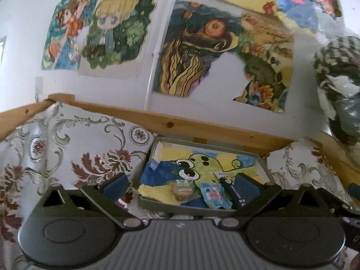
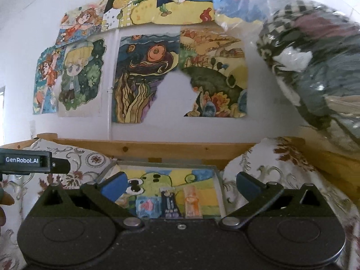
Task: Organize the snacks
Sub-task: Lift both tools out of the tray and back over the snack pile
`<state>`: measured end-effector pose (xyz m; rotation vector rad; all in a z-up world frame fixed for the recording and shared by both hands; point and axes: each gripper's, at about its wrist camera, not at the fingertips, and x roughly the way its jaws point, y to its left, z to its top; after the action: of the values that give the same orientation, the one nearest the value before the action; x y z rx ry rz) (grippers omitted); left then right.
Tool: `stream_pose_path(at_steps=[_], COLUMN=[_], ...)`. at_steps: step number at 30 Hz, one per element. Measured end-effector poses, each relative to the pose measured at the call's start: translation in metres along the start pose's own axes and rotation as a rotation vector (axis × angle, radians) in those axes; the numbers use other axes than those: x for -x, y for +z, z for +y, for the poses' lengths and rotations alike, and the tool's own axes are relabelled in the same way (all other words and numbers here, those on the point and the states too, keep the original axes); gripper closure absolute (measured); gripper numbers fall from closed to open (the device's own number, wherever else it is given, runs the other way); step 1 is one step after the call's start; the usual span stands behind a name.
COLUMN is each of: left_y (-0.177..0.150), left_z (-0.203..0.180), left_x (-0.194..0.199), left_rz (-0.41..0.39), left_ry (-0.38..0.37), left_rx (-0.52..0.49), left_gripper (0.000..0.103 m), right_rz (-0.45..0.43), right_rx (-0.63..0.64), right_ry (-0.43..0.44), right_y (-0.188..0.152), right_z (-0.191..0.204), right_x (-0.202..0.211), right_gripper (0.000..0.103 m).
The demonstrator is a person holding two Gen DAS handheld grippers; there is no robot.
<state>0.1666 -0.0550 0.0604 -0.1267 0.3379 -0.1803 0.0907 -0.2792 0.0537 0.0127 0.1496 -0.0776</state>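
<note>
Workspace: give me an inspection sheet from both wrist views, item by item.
Surface: floral-patterned cloth with a wooden rail behind it.
Job's things: grey tray lined with a cartoon drawing; in it a round snack, a light-blue packet, a dark packet and an orange packet.
Clutter: clear bag of fabric, upper right.
Grippers: left gripper open, empty; right gripper open, empty.
Cables: nothing seen.
Surroundings: white wall with children's paintings.
</note>
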Motion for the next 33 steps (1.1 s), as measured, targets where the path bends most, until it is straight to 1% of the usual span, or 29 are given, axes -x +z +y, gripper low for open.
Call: stream_pose_path(at_steps=[7, 13, 16, 19, 22, 24, 25, 30, 33], left_y=[-0.025, -0.045, -0.057, -0.067, -0.078, -0.083, -0.086, -0.093, -0.095], left_z=[0.006, 0.015, 0.020, 0.024, 0.026, 0.026, 0.027, 0.028, 0.026], left_x=[0.042, 0.070, 0.081, 0.090, 0.095, 0.096, 0.098, 0.103, 0.101], left_rz=[-0.017, -0.026, -0.010, 0.025, 0.077, 0.135, 0.149, 0.188, 0.216], left_ry=[-0.013, 0.003, 0.011, 0.017, 0.031, 0.043, 0.045, 0.020, 0.011], left_rx=[-0.011, -0.048, -0.063, -0.073, -0.085, -0.094, -0.094, -0.095, -0.108], left_gripper=[0.000, 0.000, 0.000, 0.000, 0.000, 0.000, 0.000, 0.000, 0.000], right_rz=[0.005, 0.016, 0.017, 0.036, 0.092, 0.137, 0.162, 0.247, 0.316], right_rx=[-0.019, -0.003, -0.006, -0.008, 0.015, 0.026, 0.035, 0.111, 0.165], right_ry=[-0.034, -0.068, -0.089, -0.108, -0.142, -0.167, -0.172, -0.202, -0.213], right_y=[-0.012, -0.021, -0.024, -0.027, -0.031, -0.034, -0.037, -0.044, -0.051], right_z=[0.005, 0.013, 0.016, 0.017, 0.021, 0.023, 0.024, 0.036, 0.045], right_x=[0.056, 0.085, 0.097, 0.108, 0.114, 0.118, 0.120, 0.120, 0.115], right_gripper=[0.001, 0.001, 0.001, 0.001, 0.001, 0.001, 0.001, 0.001, 0.001])
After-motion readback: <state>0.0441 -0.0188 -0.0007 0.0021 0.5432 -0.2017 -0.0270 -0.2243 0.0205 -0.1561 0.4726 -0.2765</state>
